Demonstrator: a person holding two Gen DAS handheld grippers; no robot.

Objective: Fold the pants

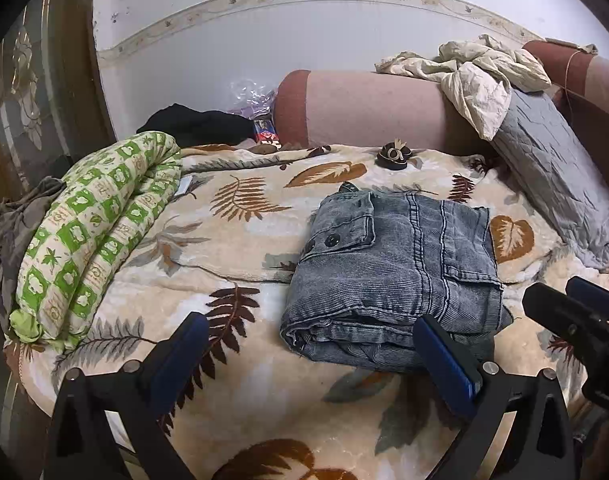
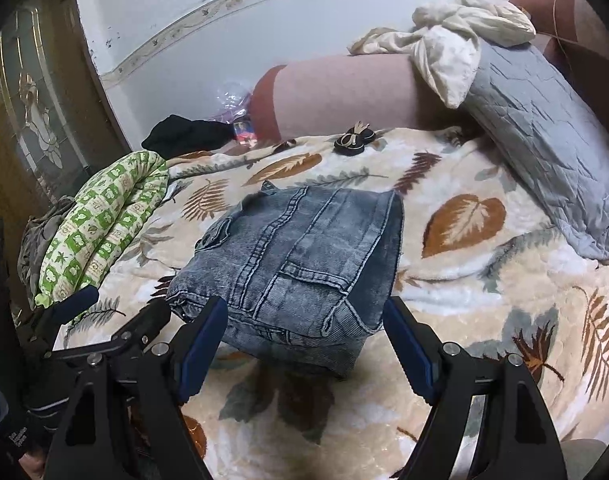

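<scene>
Blue-grey denim pants [image 1: 392, 264] lie folded into a compact stack on the leaf-patterned blanket [image 1: 256, 396], pocket side up. My left gripper [image 1: 308, 322] hovers at the stack's near left edge and is open; its right finger [image 1: 444, 356] overlaps the near fold without pinching it. In the right wrist view the pants [image 2: 300, 256] sit just ahead. My right gripper [image 2: 304, 304] stands open wide over their near edge, and its pads do not press the cloth. The left gripper [image 2: 116, 308] shows at the lower left there, and the right gripper [image 1: 576, 312] at the right edge of the left wrist view.
A rolled green-patterned quilt [image 1: 92, 232] lies left of the pants. Behind them are a pink bolster [image 1: 368, 108], crumpled cream cloth [image 1: 476, 72], a black garment [image 1: 196, 124] and a small dark accessory [image 1: 394, 156]. A grey pillow [image 1: 552, 184] leans at the right, and a wooden door [image 1: 32, 100] stands left.
</scene>
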